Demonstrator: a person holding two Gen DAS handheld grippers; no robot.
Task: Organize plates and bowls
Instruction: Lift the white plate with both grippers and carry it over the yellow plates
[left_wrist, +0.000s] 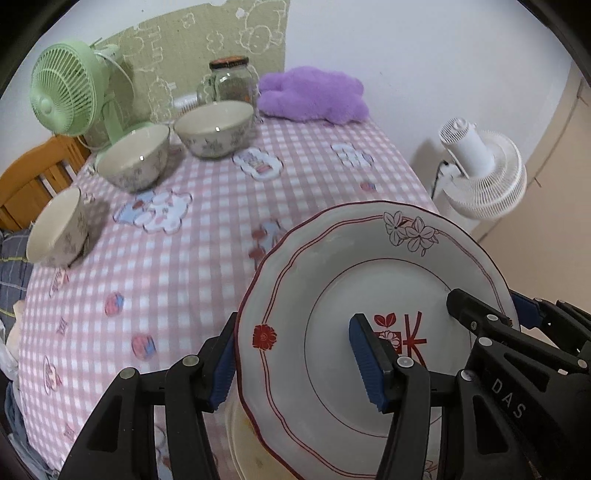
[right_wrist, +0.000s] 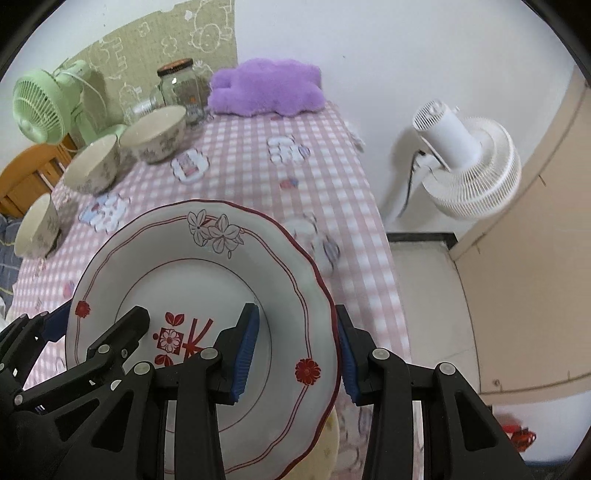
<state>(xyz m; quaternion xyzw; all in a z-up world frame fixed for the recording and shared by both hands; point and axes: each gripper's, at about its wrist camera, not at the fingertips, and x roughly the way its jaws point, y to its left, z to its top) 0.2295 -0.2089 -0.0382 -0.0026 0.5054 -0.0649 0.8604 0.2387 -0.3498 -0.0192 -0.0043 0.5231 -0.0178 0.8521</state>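
A white plate with red trim (left_wrist: 343, 291) is held up above the table, tilted; it also shows in the right wrist view (right_wrist: 207, 258). My left gripper (left_wrist: 295, 363) is shut on its left rim, one finger above and one below. My right gripper (right_wrist: 297, 352) is shut on its right rim the same way. Under it lies a cream plate (left_wrist: 240, 439), also seen in the right wrist view (right_wrist: 327, 443). Three floral bowls stand at the far left: one (left_wrist: 214, 127), one (left_wrist: 135, 157), one (left_wrist: 57, 229).
A pink checked cloth covers the table (left_wrist: 207, 229). At the back stand a green fan (left_wrist: 70, 90), a glass jar (left_wrist: 232, 79) and a purple plush (left_wrist: 314, 94). A white floor fan (right_wrist: 469, 162) stands right of the table. A wooden chair (left_wrist: 33, 177) is at left.
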